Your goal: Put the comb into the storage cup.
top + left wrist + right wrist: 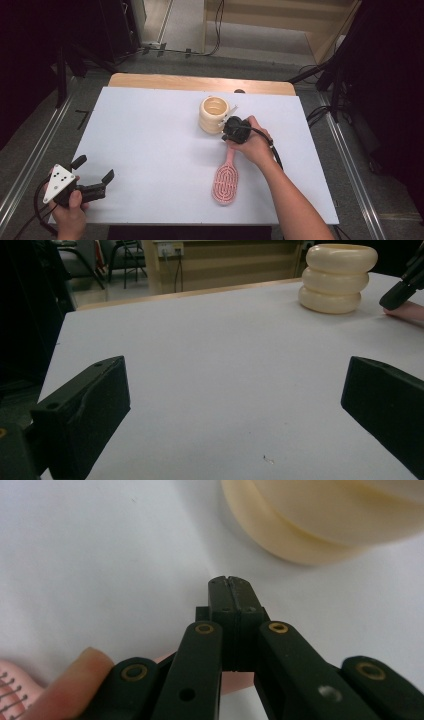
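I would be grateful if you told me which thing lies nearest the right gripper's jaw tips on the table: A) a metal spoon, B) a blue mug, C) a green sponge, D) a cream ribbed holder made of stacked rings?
D: the right gripper, jaws pressed shut, points at the cream ribbed holder just ahead of its tips, while the pink hairbrush lies behind it under the hand.

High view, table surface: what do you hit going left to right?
Left gripper, jaws open → cream ringed holder → pink hairbrush → right gripper, jaws shut, beside the holder at the brush's handle end.
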`<state>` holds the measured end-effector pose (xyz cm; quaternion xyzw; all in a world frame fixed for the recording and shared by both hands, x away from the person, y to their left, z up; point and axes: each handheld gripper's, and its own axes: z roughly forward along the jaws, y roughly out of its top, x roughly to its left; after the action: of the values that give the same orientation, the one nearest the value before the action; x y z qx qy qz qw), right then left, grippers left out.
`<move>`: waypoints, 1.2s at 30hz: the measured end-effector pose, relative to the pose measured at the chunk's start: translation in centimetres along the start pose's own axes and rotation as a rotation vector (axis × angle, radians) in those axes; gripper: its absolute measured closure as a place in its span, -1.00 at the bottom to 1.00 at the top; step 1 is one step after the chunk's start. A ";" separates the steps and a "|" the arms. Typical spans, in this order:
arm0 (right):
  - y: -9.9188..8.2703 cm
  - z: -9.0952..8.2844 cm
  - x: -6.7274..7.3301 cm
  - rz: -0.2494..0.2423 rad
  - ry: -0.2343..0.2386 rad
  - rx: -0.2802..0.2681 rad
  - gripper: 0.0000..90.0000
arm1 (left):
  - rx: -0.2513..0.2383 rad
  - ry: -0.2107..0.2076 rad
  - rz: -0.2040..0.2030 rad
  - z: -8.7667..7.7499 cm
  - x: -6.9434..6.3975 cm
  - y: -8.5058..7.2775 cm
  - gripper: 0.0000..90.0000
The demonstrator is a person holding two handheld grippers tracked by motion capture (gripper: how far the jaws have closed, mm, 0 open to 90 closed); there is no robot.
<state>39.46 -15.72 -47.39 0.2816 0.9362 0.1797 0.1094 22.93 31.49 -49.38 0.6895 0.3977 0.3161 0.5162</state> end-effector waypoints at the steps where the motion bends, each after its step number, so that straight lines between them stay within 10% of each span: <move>1: -0.3 0.0 -0.2 0.003 -0.001 -0.002 0.96 | 0.002 0.001 0.001 0.0 0.0 0.0 -1.00; 17: -8.3 -2.7 -2.4 0.146 0.010 0.043 0.96 | 0.002 0.001 0.003 0.1 0.0 0.0 -1.00; 36: -14.2 -4.4 0.2 0.160 0.044 0.033 0.96 | 0.001 0.005 0.002 0.0 -0.1 0.0 -1.00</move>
<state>31.00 -27.87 -49.03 0.3532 0.9157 0.1786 0.0697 22.94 31.41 -49.39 0.6894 0.3984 0.3181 0.5146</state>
